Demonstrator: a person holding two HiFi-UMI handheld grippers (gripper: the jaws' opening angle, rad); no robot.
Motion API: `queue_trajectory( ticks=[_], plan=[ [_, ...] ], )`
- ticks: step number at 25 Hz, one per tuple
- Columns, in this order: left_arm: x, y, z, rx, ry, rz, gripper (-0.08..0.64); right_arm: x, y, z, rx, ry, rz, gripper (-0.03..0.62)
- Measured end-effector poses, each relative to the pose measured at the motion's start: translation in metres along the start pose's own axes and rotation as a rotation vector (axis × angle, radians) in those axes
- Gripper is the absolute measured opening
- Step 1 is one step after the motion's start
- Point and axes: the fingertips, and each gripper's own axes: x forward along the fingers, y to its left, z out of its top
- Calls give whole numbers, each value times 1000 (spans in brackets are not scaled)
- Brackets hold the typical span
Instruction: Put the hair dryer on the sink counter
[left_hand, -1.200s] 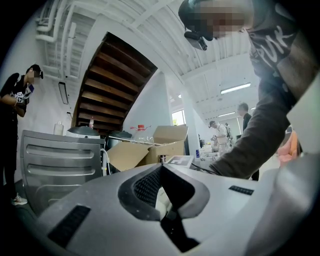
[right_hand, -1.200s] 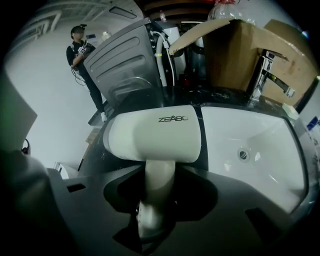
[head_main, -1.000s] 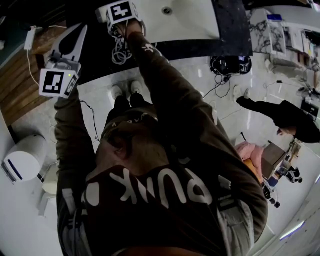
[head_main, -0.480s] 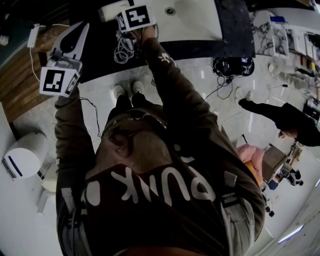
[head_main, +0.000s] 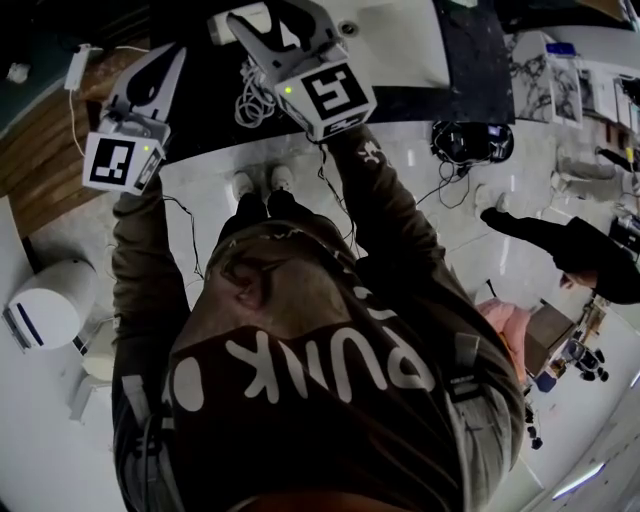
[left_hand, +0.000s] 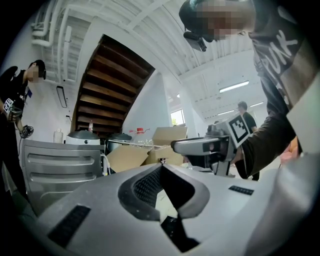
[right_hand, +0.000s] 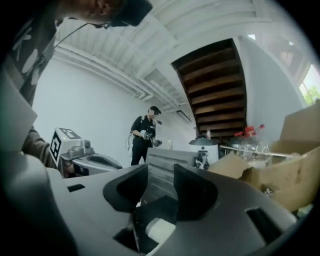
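The white hair dryer (head_main: 238, 22) lies on the dark sink counter (head_main: 460, 60), left of the white basin (head_main: 400, 45). Its coiled cord (head_main: 250, 100) rests in front of it. My right gripper (head_main: 270, 15) is raised above the counter and hides part of the dryer. Its jaws are closing with nothing between them, and in the right gripper view the right gripper (right_hand: 161, 167) shows an empty gap. My left gripper (head_main: 172, 52) hovers to the left of the dryer, its fingertips together and holding nothing. The left gripper (left_hand: 160, 164) also looks closed in its own view.
A wooden surface (head_main: 40, 170) lies at the left and a white round appliance (head_main: 50, 310) stands on the floor below it. Cables (head_main: 460, 140) lie on the pale floor. Another person (head_main: 580, 245) stands at the right. Cardboard boxes (right_hand: 280, 165) and a staircase (right_hand: 215, 90) are beyond.
My right gripper has let go of the hair dryer and pulled back up from the counter toward the camera. The dryer and cord stay on the counter. The left gripper has barely moved.
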Motion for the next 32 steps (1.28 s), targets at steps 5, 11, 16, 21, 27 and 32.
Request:
queue_trajectory(
  ticks=[5, 11, 16, 21, 27, 32],
  plan=[
    [-3, -1, 13, -50, -23, 4, -6, -20, 22, 26, -43, -125, 21, 114],
    [-5, -6, 18, -38, -17, -12, -6, -27, 33, 5, -69, -96, 36, 22],
    [-2, -15, 15, -8, 1, -31, -6, -25, 35, -6, -73, -70, 59, 11],
    [-2, -16, 16, -9, 2, -27, -6, -25, 36, -7, -73, -70, 71, 11],
    [-3, -16, 19, -7, 2, -21, -6, -26, 39, -7, -79, -58, 91, 9],
    [-3, -16, 20, -5, 3, -19, -6, -25, 39, -12, -88, -31, 105, 9]
  ],
)
